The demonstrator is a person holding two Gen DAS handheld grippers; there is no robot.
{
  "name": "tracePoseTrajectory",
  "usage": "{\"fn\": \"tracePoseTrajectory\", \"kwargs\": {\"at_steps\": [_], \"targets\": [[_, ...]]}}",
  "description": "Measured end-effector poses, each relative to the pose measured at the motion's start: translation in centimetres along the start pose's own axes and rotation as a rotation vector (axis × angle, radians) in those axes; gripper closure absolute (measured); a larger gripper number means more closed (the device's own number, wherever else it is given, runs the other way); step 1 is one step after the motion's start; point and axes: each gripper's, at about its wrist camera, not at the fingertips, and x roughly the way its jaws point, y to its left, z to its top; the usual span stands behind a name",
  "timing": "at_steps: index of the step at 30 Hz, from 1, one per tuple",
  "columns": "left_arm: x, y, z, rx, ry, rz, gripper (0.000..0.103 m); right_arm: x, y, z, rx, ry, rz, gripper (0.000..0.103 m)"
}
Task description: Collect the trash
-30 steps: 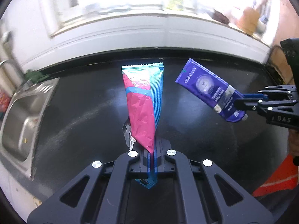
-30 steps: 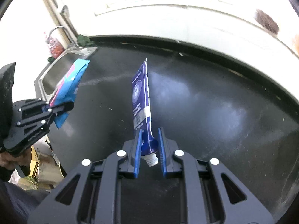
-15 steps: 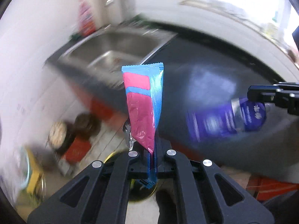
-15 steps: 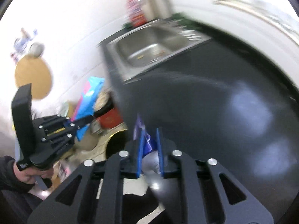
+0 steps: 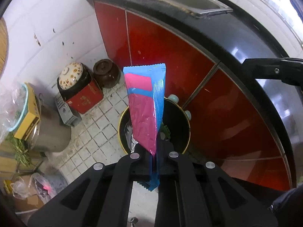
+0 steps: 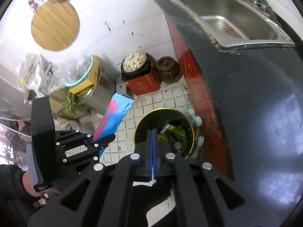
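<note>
Left hand-held gripper (image 5: pixel 154 158) grasps the wrapper (image 5: pixel 145 109) over the bin (image 5: pixel 186 121); release centred (right hand-held gripper (image 6: pixel 152 149) clenched, empty).

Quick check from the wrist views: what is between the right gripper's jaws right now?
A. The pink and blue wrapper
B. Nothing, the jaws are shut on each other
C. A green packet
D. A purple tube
B: the right gripper shows its blue pads pressed together, empty, over the trash bin.

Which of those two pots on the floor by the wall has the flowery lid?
The black pot sitting on the red box; its pale lid carries a flower pattern. The brown jar beside it, nearer the red cabinet, has a plain brown lid.
</note>
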Motion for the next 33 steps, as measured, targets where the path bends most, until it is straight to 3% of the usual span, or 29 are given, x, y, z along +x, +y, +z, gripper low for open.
{"fn": "tracePoseTrajectory", "kwargs": {"at_steps": [9, 10, 11, 12, 13, 14, 15, 16, 33], "targets": [[3.0, 0.9, 0.5, 0.019, 0.028, -0.043, 0.097, 3.3, 0.3, 1.2, 0.007, 0.062, -0.037, 0.102], [3.4, 1.0, 0.5, 0.021, 0.037, -0.037, 0.075, 3.6, 0.2, 1.4, 0.016, 0.076, -0.043, 0.102], [3.6, 1.2, 0.4, 0.014, 0.041, -0.034, 0.032, 3.8, 0.1, 1.5, 0.025, 0.083, -0.049, 0.102], [3.6, 1.5, 0.4, 0.004, 0.035, -0.026, 0.018, 3.9, 0.0, 1.6, 0.032, 0.088, -0.049, 0.098], [3.2, 1.7, 0.3, -0.009, 0.009, -0.021, 0.015, 4.0, -0.1, 1.7, 0.035, 0.087, -0.049, 0.081], [3.0, 2.0, 0.4, -0.014, -0.006, -0.027, 0.015, 3.8, -0.1, 1.8, 0.036, 0.078, -0.051, 0.064], [2.9, 2.2, 0.3, -0.02, -0.003, -0.033, 0.015, 3.4, -0.1, 1.8, 0.037, 0.054, -0.056, 0.032], [2.8, 2.3, 0.4, -0.026, 0.0, -0.037, 0.015, 2.8, 0.0, 1.8, 0.033, 0.023, -0.055, 0.027], [-0.8, 0.9, 1.2, 0.007, -0.066, -0.03, 0.015, -1.3, 0.1, 1.4, 0.058, -0.059, -0.048, 0.027]]}}
